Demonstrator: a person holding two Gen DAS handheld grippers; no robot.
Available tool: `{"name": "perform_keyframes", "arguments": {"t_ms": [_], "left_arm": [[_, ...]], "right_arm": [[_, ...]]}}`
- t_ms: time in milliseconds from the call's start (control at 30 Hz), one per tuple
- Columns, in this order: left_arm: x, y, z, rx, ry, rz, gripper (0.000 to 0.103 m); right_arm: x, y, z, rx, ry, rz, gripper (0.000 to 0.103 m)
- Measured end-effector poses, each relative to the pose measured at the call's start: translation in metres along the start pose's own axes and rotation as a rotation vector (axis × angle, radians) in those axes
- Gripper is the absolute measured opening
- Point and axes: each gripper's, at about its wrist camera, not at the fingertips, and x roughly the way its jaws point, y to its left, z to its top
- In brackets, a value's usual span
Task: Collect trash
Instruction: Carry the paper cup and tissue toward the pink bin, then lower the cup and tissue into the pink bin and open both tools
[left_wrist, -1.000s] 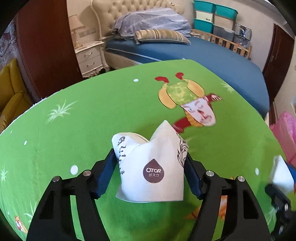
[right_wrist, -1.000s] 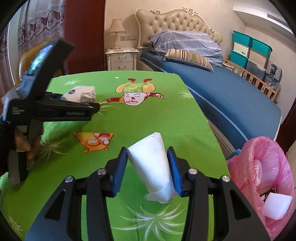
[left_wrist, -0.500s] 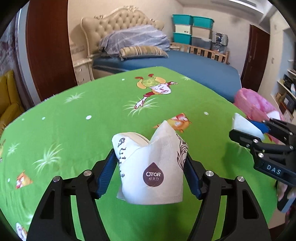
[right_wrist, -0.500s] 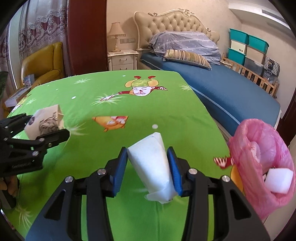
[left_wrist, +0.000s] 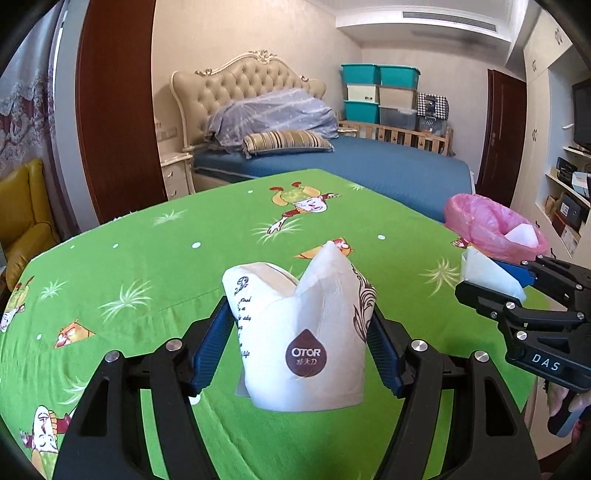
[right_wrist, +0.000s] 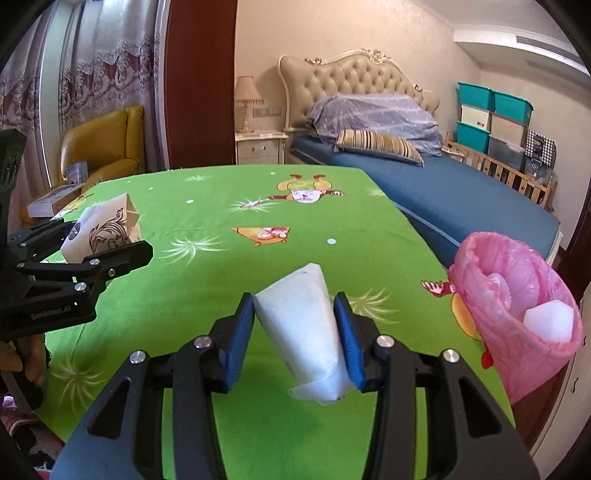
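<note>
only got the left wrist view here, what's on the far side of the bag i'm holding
Observer: The paper bag has a dark scroll pattern on that side.
Operator: what's to my left past the table
Observer: A yellow armchair by the curtain.
Operator: anything in the pink bin besides that white lump
Observer: The pink trash bag also holds crumpled pale wrapping beside the white block.

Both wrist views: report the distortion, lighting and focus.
Left wrist view: strong fisheye, green sheet bulging, corners black; even daylight; printed paper bag sharp. Right wrist view: same barrel bend, curtained window side brightest; white paper wad sharp, pink trash bag stretched near the edge.
</note>
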Motion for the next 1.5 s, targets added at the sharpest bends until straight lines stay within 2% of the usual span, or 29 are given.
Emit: {"name": "perform_keyframes", "arguments": {"t_ms": [767, 1067, 1267, 1500], "left_arm": [[-0.021, -0.011, -0.006, 0.037, -0.089, 0.002, 0.066], [-0.029, -0.023, 0.001, 0.056, -0.135, -0.039, 0.066], [-0.026, -0.034, 0.014, 0.064, -0.129, -0.086, 0.066], [-0.016, -0.058, 0.034, 0.101, -0.105, -0.160, 0.066]], "right_arm": [[-0.013, -0.009, 0.001, 0.032, -0.077, -0.019, 0.043], [-0.029, -0.020, 0.005, 0.043, -0.125, -0.045, 0.043], [-0.039, -0.038, 0.007, 0.067, -0.151, -0.070, 0.043], [-0.053, -0.073, 0.011, 0.093, -0.178, -0.152, 0.043]]}}
